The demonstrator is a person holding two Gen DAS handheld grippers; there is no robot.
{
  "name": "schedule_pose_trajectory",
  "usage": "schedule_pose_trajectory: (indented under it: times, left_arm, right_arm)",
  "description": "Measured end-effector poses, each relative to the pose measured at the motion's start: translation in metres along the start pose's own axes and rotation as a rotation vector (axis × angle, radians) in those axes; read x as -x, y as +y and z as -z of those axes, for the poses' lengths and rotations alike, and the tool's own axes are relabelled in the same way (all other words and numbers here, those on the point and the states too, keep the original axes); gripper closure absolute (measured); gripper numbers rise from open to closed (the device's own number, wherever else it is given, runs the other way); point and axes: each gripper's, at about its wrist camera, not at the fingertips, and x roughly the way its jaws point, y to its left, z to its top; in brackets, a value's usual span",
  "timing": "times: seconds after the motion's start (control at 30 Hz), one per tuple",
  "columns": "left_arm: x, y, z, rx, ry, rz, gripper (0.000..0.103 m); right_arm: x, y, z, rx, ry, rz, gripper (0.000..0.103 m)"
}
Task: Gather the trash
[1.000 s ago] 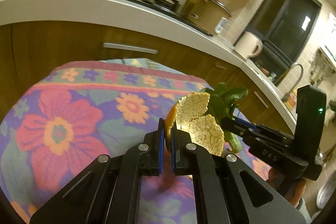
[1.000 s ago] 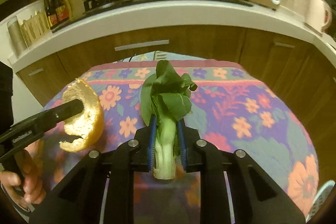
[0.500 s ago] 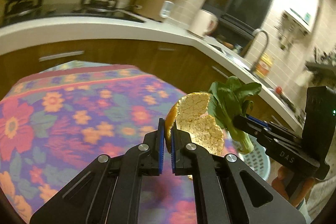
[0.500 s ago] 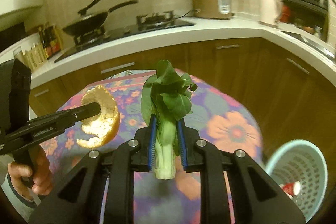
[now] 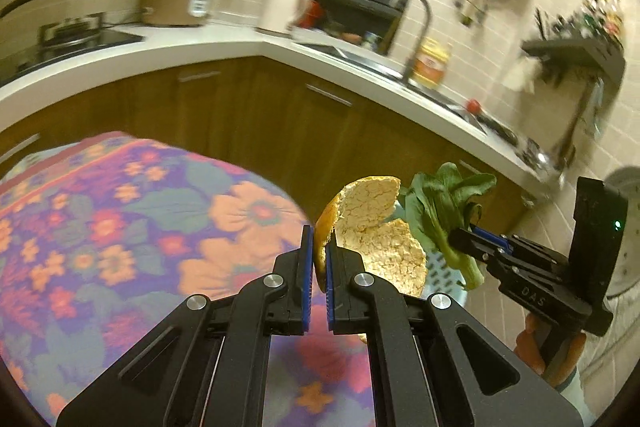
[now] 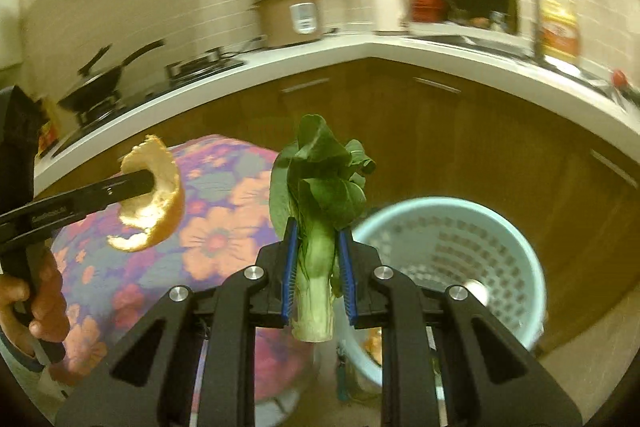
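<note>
While both tools hang in the air past the edge of the bench (image 5: 120,211), each one carries a scrap. The left hand-held gripper (image 5: 316,259) has its blue pads pressed almost together on the edge of an orange peel (image 5: 376,227), a curled cup of rind with its pale, cracked inner side facing the camera and the orange skin turned away toward the left. In the right wrist view the same peel (image 6: 154,203) hangs off the tip of that tool, out to the left of the right hand-held gripper (image 6: 316,267) and over the flowered cloth (image 6: 224,223) that covers the bench.

The right hand-held gripper pinches a small bok choy (image 6: 320,211) by its pale stalk, pads against both sides. The vegetable stands upright between them, its cut base poking out below the pads and its dark leaves fanned above.

Just to the right of and beyond that gripper, lower down on the floor, stands a pale blue perforated basket (image 6: 520,267); a bit of orange scrap shows low inside it. From the left wrist view only a sliver of the basket (image 5: 444,275) shows, between the peel and the bok choy (image 5: 444,211).

A person's hand (image 6: 44,299) grips the left tool's handle at the picture's left edge.
</note>
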Motion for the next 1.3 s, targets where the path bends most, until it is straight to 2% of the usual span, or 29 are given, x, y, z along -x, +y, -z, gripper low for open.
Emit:
schedule_pose_trajectory:
  times: [0.27,0.53,0.77,1.0,1.03,1.1,1.2,1.27,1.3]
  left_arm:
    - [-0.066,-0.042,0.002,-0.08,0.108,0.087,0.1]
    - [-0.12,-0.07,0.009,-0.157,0.24,0.149,0.1]
    - [-0.143,-0.089,0.014,-0.182,0.271,0.175,0.1]
    - [-0.166,-0.097,0.01,-0.126,0.271,0.189,0.099]
    - [-0.167,-0.098,0.009,-0.121,0.261,0.187,0.097]
    - [-0.165,-0.1,0.009,-0.12,0.254,0.184,0.068]
    - [-0.156,-0.099,0.008,-0.142,0.235,0.165,0.066]
    - [-0.143,-0.091,0.005,-0.147,0.218,0.154,0.063]
    - [-0.136,-0.086,0.003,-0.143,0.203,0.15,0.06]
  right_arm:
    - [-0.004,-0.058,0.016,-0.124,0.01,0.063,0.087]
    - [-0.019,-0.085,0.032,-0.181,0.057,0.109,0.087]
    - [-0.033,-0.105,0.044,-0.235,0.086,0.129,0.087]
    - [-0.046,-0.128,0.051,-0.32,0.135,0.142,0.086]
    - [-0.049,-0.131,0.052,-0.335,0.149,0.143,0.085]
    - [-0.054,-0.137,0.054,-0.365,0.178,0.136,0.082]
    - [-0.053,-0.141,0.056,-0.387,0.171,0.128,0.074]
    - [-0.049,-0.137,0.055,-0.38,0.159,0.139,0.061]
    - [-0.047,-0.134,0.055,-0.379,0.15,0.135,0.057]
